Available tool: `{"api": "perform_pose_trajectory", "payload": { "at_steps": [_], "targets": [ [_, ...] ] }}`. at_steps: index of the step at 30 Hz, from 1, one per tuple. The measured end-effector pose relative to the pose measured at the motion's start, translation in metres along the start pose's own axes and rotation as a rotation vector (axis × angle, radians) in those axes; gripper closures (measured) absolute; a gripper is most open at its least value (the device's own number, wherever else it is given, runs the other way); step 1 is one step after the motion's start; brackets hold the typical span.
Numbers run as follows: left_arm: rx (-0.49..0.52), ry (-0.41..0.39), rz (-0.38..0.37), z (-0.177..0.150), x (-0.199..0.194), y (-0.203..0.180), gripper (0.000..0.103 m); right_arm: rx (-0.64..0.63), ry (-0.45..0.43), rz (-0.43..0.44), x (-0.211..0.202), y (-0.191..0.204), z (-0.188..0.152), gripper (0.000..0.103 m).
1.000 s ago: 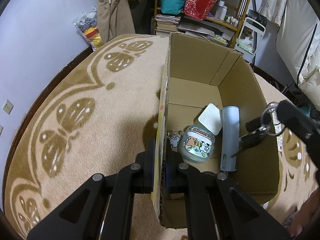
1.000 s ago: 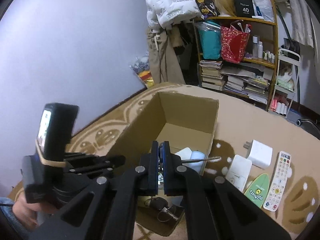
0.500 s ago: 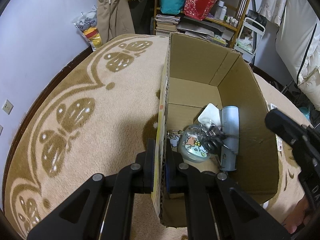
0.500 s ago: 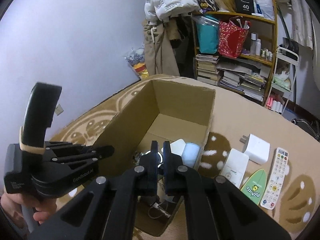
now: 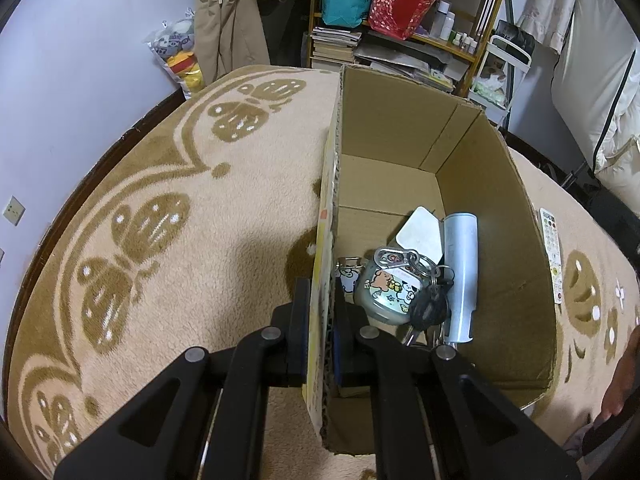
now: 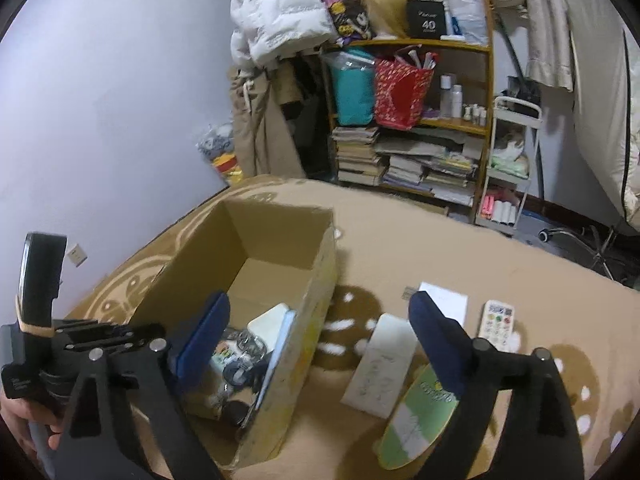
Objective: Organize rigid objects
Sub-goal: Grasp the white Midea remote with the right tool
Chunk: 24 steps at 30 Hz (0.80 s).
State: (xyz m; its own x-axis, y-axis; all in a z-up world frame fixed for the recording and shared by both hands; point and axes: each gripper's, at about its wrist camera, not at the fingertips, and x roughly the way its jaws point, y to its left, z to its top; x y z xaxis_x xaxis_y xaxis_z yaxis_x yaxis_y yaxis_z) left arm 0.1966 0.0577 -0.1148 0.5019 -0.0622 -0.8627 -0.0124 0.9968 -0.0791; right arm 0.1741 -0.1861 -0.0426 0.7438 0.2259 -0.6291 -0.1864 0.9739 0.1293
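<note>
An open cardboard box stands on the patterned carpet. My left gripper is shut on its near left wall. Inside lie a bunch of keys on a cartoon-printed round case, a pale blue cylinder and a white flat piece. My right gripper hovers by the box's right wall. Its jaws are opening wide, with nothing gripped between them. The left gripper's body shows at the lower left of the right wrist view.
On the carpet right of the box lie a white charger, a white flat box, a green oval item and a remote. A cluttered shelf and a small white trolley stand at the back.
The right gripper held the keys over the box, let them go and spread its jaws wide. The keys now rest in the box. The right gripper has left the left wrist view.
</note>
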Motion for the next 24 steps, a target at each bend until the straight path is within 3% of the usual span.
{"api": "perform_pose_trajectory", "payload": {
  "at_steps": [9,24],
  "targets": [
    [0.002,0.000,0.001,0.000,0.000,0.000,0.094,0.065,-0.004,-0.047,0.010,-0.025,0.002,0.001],
    [0.010,-0.001,0.000,0.001,0.000,0.000,0.094,0.166,0.131,-0.084,0.049,-0.058,-0.017,0.001]
  ]
}}
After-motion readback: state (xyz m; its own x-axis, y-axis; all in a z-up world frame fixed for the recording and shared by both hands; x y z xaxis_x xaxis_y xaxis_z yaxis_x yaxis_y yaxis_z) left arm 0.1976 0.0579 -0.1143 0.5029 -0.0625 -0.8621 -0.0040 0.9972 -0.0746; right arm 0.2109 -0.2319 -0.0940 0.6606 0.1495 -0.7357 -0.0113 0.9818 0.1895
